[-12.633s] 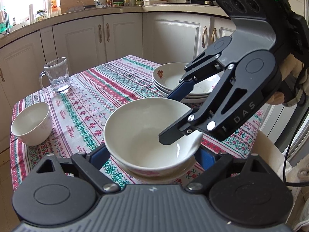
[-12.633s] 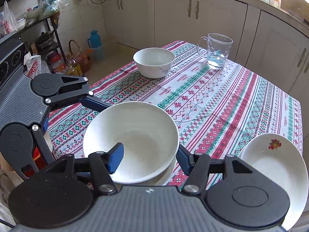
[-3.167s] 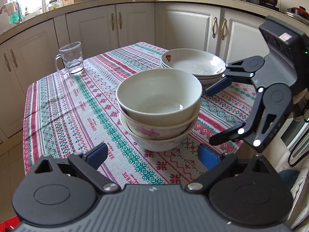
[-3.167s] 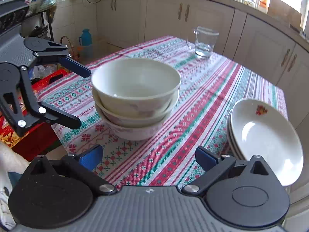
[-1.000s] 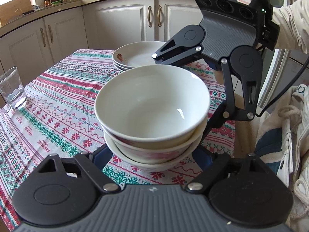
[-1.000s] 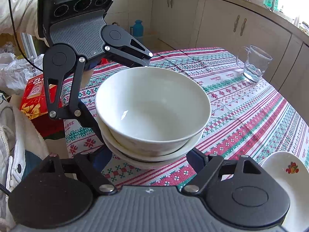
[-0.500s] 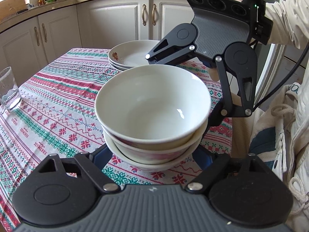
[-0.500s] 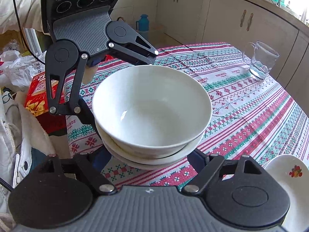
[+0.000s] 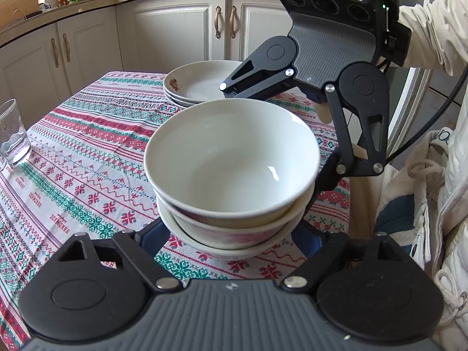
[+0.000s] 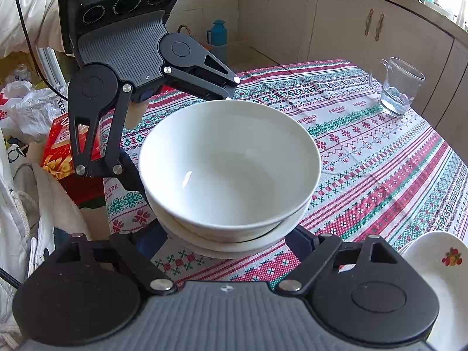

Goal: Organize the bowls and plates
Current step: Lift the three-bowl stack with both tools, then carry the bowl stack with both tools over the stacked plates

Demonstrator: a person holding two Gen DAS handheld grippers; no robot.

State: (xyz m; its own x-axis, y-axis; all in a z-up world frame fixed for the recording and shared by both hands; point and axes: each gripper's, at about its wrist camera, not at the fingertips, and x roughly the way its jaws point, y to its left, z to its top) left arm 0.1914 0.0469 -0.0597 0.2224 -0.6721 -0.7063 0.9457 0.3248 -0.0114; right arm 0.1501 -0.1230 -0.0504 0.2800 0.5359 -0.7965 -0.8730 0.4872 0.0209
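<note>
Closest in: left gripper [image 9: 231,237] straddling the foot of the bowl stack [image 9: 231,158], fingers spread either side of the lowest bowl. Cannot tell whether pressing or only just beside. Opposite: right gripper [image 10: 231,241] straddling the same stack low down, jaws opening, stack between them, pads seemingly clear of the ceramic.

Three bowls nested, parked close to the near edge of the table [image 9: 87,158], on the person's side.

Risks, as judged:
- Clipping a rim while backing a finger out, so tilting or sliding the top bowl.
- Nudging the whole stack toward the near edge and over.
- Knocking one gripper against the other, both crowded round one stack.

Room: little at the near edge. Open cloth across the middle, out toward the glass mug [image 10: 397,87]. Beyond the stack, plates [image 9: 199,83] piled near the far edge, apart from the bowls. Past that, cabinets [image 9: 175,35].
</note>
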